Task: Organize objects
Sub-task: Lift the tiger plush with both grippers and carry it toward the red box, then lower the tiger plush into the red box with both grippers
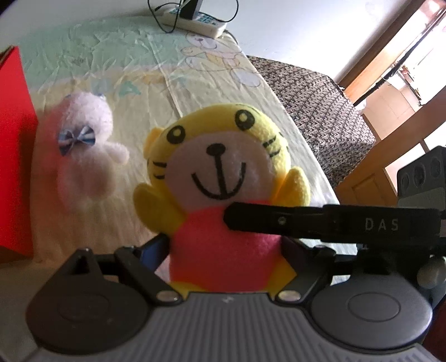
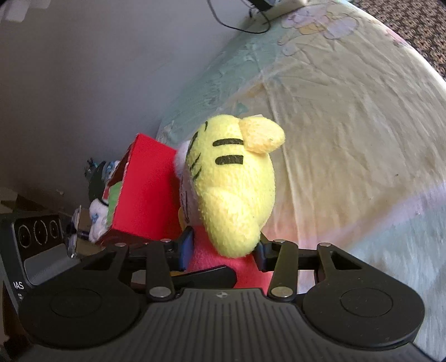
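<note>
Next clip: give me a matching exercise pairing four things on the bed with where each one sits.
Things:
1. tiger plush
2. white plush
3. red box
4. power strip

Places:
A. far end of the bed, cable plugged in
B. left edge of the left wrist view
C. between both grippers' fingers
D. lying beside the box

Pairs: 1-C, 2-D, 3-B, 4-A

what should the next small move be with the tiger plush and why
Probably let the left gripper open and carry the yellow tiger plush toward the red box: both grippers flank its pink body, the right gripper looks clamped, and the box already holds toys.
</note>
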### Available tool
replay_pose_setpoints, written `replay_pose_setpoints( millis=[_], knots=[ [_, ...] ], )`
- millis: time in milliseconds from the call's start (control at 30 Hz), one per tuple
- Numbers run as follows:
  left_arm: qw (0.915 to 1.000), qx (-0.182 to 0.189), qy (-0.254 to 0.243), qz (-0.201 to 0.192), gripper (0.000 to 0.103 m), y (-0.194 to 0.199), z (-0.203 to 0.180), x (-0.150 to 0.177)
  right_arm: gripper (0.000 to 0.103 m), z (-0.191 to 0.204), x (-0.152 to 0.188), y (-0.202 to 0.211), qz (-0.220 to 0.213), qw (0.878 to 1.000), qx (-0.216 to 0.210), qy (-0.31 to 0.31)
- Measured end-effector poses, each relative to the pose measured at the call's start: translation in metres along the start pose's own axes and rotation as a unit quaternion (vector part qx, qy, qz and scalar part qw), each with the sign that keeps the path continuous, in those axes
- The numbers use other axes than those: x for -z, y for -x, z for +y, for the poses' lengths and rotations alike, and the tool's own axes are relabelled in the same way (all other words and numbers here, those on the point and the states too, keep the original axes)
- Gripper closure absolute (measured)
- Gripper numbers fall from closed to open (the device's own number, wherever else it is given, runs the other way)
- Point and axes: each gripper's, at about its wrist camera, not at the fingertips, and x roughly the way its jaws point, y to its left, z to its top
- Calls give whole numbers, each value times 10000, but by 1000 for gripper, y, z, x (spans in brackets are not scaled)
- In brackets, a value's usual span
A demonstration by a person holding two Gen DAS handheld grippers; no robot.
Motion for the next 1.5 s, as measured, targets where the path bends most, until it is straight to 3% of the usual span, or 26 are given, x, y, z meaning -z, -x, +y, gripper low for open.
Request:
replay_pose_setpoints(
  millis=[333,567,933,1133,1367,1500],
  knots=[
    [9983,-170,-148,-545,19,49,-11,13,57,47,4,5,68,9973,-299,669],
    [9928,-369,-353,-1087,19,92,-6,22,57,92,7,-1,-242,9932,-511,1015],
    [9812,-419,-469,-1822,18,164,59,18,57,174,8,-56,-736,9849,-673,1416],
    [9756,-517,-530,-2067,18,187,105,9,57,205,5,-96,-926,9809,-555,1616],
    [9756,-525,-506,-2072,19,182,153,-6,57,213,0,-141,-900,9812,-266,1684],
    [9800,-552,-402,-1871,19,170,182,-12,57,214,1,-168,-733,9837,-30,1645]
  ],
)
